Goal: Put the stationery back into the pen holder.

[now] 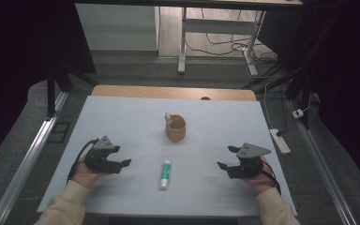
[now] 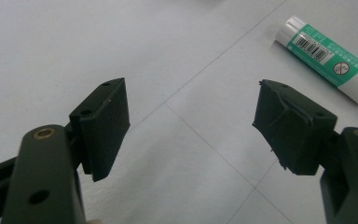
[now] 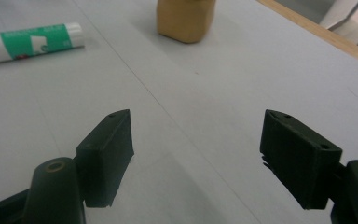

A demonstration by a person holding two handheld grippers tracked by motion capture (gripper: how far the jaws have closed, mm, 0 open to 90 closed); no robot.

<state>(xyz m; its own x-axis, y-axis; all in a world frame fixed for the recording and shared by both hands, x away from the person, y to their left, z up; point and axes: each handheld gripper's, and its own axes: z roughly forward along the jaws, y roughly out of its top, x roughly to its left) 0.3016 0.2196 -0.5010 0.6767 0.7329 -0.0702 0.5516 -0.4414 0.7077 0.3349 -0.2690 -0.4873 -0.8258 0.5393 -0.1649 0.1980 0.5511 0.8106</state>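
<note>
Right now a white sheet covering the wooden table (image 1: 122, 117) carries two things: a green-and-white glue stick with a white cap (image 1: 165, 174) lying on its side near the middle front, and a tan, rounded wooden cup (image 1: 176, 128) standing upright beyond it, toward twelve o'clock from the stick and well apart from it. A small pale object (image 1: 168, 116) pokes above the cup's rim at about ten o'clock; what it is cannot be told. From the high view, the left gripper (image 1: 124, 163), black with a grey three-cornered plate on top, rests in a hand at nine o'clock from the glue stick, its tips pointing toward the stick but apart from it. The right gripper (image 1: 228, 158), of the same build, sits at three o'clock from the stick, farther off, tips pointing inward. In the left gripper view its two black jaws stand wide apart with nothing between them, bare sheet below, and the glue stick (image 2: 325, 59) lies at roughly one o'clock, its barcode label facing up. In the right gripper view the jaws are likewise spread wide and empty; the glue stick (image 3: 32, 42) lies at ten o'clock and the cup (image 3: 185, 19) near twelve o'clock, with the table's wooden edge (image 3: 326, 37) running past at two o'clock.
</note>
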